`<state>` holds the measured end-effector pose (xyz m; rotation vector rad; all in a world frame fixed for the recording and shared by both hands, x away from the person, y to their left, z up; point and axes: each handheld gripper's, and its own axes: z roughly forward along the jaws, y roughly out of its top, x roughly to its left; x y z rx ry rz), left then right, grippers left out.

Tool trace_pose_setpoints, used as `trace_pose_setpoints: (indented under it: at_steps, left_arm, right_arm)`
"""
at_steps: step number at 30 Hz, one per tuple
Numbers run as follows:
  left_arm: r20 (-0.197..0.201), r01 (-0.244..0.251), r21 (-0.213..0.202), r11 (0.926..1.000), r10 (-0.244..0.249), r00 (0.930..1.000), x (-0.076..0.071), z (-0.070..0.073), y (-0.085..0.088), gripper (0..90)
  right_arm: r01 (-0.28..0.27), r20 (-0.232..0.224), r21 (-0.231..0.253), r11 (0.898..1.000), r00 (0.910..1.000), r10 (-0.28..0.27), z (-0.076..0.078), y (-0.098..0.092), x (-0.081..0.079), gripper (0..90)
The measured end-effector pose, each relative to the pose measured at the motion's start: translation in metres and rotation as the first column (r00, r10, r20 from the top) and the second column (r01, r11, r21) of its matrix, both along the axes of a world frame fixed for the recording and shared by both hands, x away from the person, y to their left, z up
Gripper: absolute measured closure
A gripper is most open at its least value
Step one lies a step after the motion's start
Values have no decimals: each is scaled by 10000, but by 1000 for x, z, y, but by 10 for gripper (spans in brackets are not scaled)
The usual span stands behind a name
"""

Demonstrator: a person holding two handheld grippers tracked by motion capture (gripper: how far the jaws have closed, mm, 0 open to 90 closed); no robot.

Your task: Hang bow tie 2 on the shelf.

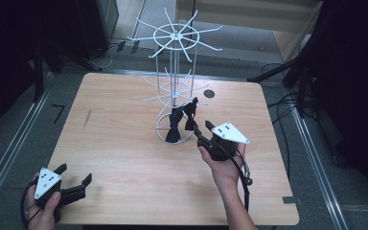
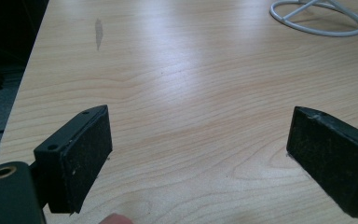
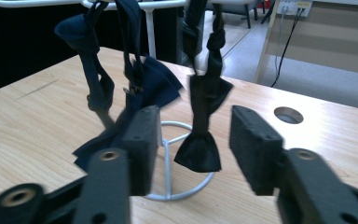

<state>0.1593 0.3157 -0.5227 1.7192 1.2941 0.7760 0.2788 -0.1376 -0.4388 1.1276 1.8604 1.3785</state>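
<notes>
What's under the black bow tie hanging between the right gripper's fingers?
Under the black bow tie lie the white rack's base ring and the wooden table. The right gripper stands open around it. The fingers cover part of the ring.

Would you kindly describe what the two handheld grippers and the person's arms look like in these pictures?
Both are black handheld tools. The left gripper and the right gripper each carry a grey three-cornered plate with small dark dots on top, and a black cable trails from each. The jaws end in flat, rectangular black pads with a rough face, fixed with small screws. No sleeves show on the forearms.
</notes>
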Motion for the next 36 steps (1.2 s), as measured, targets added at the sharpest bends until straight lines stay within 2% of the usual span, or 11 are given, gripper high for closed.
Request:
trace_pose_setpoints:
  at_steps: [7, 12, 17, 19, 21, 36]
  left_arm:
    - [10, -2, -7, 10000, 2, 10000, 0, 0, 0, 71]
    - [-3, -1, -1, 10000, 1, 10000, 0, 0, 0, 71]
    - [-4, -13, 7, 10000, 13, 10000, 0, 0, 0, 71]
    - [7, -26, 15, 10000, 26, 10000, 0, 0, -1, 71]
    - [0, -25, 13, 10000, 25, 10000, 0, 0, 0, 71]
    - [4, -28, 10, 10000, 28, 10000, 0, 0, 0, 71]
  right_arm:
    - [39, -115, 176, 9998, 9999, -37, -6, -8, 0, 373]
    - [29, -211, 208, 9998, 9998, -24, -8, -15, -1, 315]
    - [-79, -443, 331, 9994, 9990, 94, -12, -21, -2, 149]
    - [-226, -479, 392, 9990, 9986, 245, -14, -23, -1, 128]
    - [-130, -486, 291, 9995, 9987, 144, -16, -25, -2, 102]
    - [135, -813, 371, 9992, 9966, -105, -30, -48, -4, 91]
